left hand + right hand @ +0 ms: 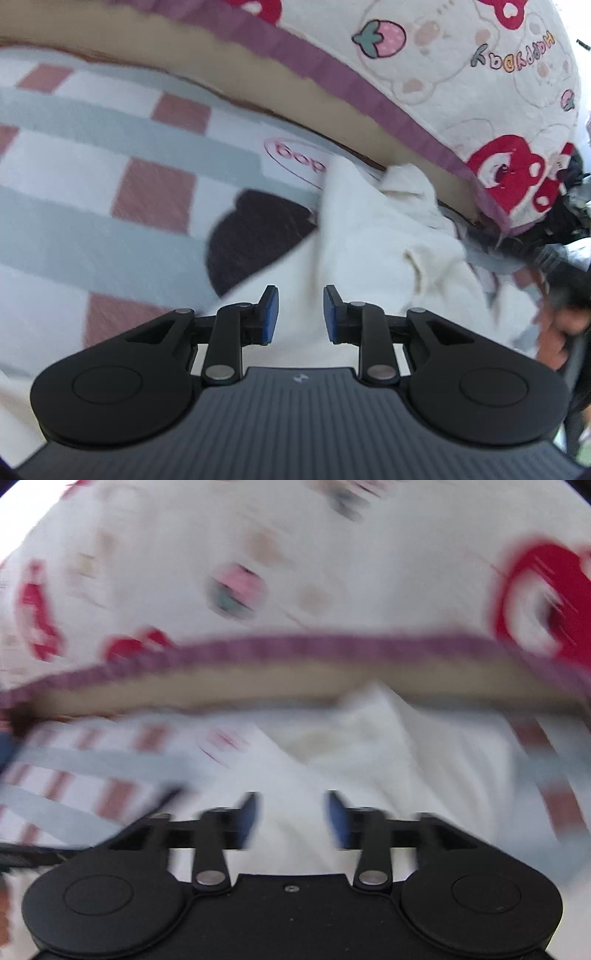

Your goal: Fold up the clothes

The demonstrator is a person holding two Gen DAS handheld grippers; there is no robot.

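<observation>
Both grippers, left [298, 314] and right [291, 821], gape empty over cream garment [388, 236]; only left view shows its dark patch [251, 240].

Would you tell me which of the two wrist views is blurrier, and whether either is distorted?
Right wrist view: heavy motion blur smears the bear-print blanket and the right gripper. Left wrist view: milder blur, left gripper crisp. Both bend the blanket's purple trim through fisheye distortion.
</observation>
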